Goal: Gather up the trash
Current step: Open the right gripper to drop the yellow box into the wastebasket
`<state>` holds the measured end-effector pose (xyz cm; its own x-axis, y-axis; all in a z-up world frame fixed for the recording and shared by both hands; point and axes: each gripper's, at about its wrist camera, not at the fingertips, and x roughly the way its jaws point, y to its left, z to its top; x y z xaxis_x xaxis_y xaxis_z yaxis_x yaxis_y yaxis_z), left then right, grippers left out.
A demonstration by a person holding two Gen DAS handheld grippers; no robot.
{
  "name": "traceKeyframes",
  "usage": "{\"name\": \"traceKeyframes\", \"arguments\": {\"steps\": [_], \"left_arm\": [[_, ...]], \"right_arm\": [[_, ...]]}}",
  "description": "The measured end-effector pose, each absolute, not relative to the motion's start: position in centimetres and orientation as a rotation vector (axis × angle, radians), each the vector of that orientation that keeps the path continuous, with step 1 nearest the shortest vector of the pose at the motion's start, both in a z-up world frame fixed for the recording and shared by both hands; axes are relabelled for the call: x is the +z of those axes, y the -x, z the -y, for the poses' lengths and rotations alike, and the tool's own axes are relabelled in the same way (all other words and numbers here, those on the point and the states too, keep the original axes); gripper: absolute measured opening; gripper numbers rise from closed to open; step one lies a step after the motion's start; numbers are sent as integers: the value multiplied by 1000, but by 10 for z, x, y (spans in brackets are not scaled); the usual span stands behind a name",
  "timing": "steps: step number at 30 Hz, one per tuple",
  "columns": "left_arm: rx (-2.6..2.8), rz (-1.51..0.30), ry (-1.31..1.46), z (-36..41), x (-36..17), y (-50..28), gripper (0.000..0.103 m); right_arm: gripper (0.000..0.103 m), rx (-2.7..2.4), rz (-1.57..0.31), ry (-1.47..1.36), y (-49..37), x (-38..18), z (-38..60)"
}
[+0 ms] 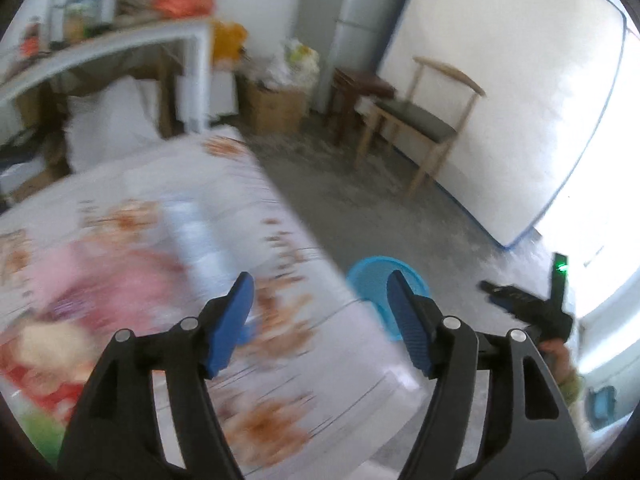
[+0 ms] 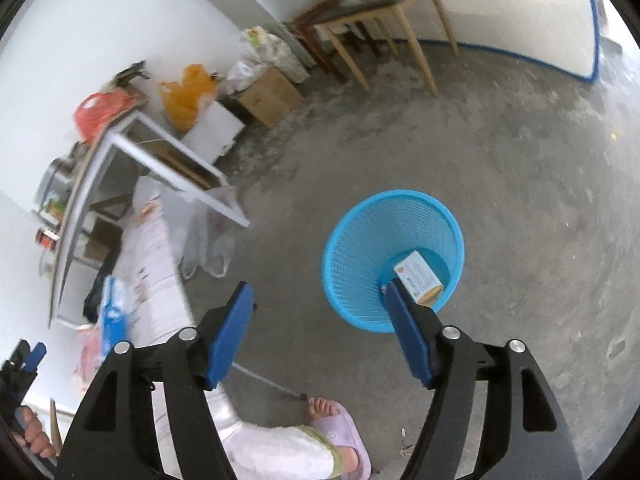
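My left gripper (image 1: 320,284) is open with nothing between its blue pads, above a table covered with a floral cloth (image 1: 224,208). Blurred pink (image 1: 100,280) and red (image 1: 44,380) wrappers lie on the cloth at the left. The blue mesh basket (image 1: 370,276) stands on the floor past the table's corner. In the right wrist view my right gripper (image 2: 320,292) hangs open and empty over the floor, its right pad in front of the basket (image 2: 372,240). A small white and orange box (image 2: 418,276) lies inside the basket. A blue and white packet (image 2: 114,312) rests on the table edge.
A wooden chair (image 1: 420,120) and dark stool (image 1: 356,92) stand by a leaning mattress (image 1: 520,80). A cardboard box (image 2: 268,96), plastic bags and a white shelf frame (image 2: 176,164) line the wall. A person's foot in a lilac slipper (image 2: 340,428) is below my right gripper.
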<state>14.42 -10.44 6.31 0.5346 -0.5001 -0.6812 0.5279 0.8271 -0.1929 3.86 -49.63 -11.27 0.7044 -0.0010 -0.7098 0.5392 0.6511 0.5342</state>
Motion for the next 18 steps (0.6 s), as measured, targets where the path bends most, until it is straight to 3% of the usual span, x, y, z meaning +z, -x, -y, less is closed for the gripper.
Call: {"name": "traceKeyframes", "arguments": {"steps": [4, 10, 18], "left_arm": [[-443, -731, -47, 25, 76, -113, 69], [-294, -699, 32, -63, 77, -65, 70], [-324, -756, 69, -97, 28, -26, 70]], "right_arm": [[76, -251, -722, -763, -33, -88, 463], [76, -20, -766, -710, -63, -65, 390], [79, 296, -826, -608, -109, -32, 260]]}}
